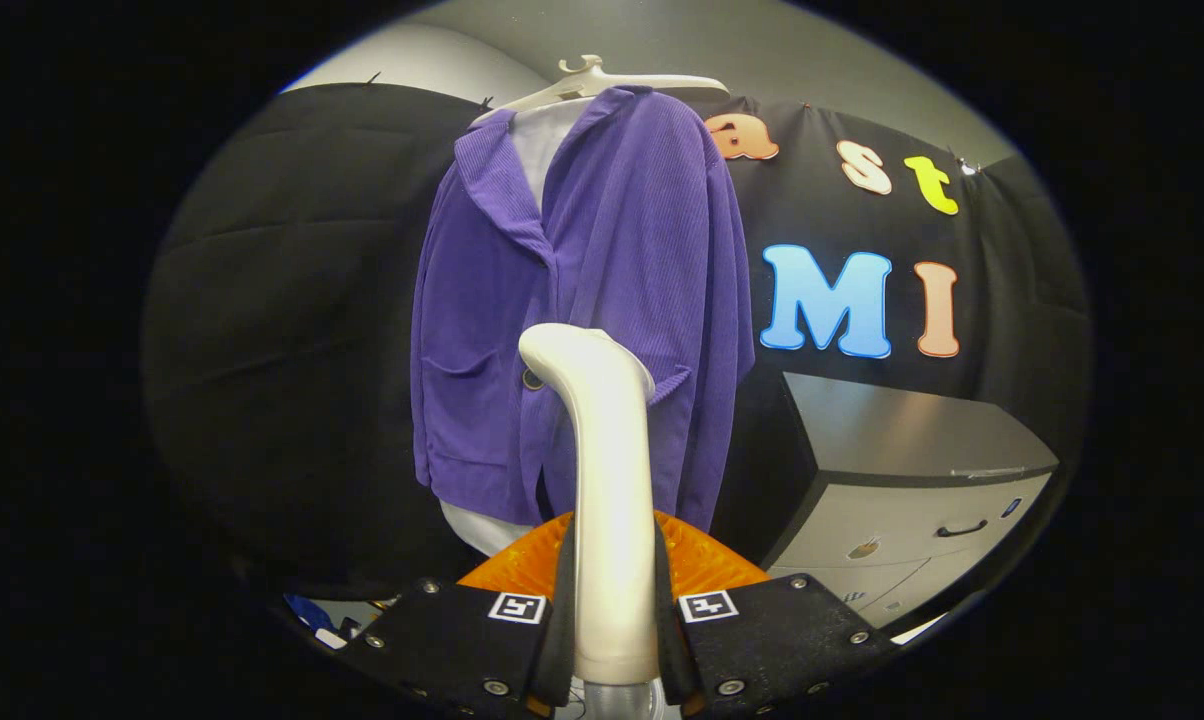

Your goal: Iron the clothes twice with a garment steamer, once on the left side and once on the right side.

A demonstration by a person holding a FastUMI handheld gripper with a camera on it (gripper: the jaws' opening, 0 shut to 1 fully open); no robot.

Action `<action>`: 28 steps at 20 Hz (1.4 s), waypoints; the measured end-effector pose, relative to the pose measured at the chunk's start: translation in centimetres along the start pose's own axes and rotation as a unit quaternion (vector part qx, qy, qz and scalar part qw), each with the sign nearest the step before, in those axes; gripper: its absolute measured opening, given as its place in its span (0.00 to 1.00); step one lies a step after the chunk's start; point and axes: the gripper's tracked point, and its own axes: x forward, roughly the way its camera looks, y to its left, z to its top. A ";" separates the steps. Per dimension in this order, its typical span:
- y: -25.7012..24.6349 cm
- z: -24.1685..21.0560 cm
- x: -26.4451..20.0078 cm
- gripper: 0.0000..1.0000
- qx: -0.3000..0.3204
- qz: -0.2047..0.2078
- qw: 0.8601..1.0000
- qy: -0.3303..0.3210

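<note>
Between the gripper's [614, 600] two fingers stands the white garment steamer [602, 470], its handle clamped from both sides and its head bent toward the purple jacket [582, 300] just beyond. The jacket hangs on a white hanger [602, 85] against the booth wall, with a grey drawer cabinet [912, 480] beside it.

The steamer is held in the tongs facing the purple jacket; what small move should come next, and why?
Probably ease the steamer forward to the jacket: the tongs grip its handle on both sides, and its head points at the middle of the front, seemingly short of the cloth.
</note>
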 end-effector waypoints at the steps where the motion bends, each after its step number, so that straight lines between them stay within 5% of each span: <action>1: 0.0 -0.2 0.0 0.34 -0.003 -0.001 1.000 -0.001; 21: 0.8 -14.2 0.7 0.34 -0.014 0.002 0.993 0.119; 28: -0.2 -15.2 -0.4 0.34 -0.002 0.004 0.991 0.130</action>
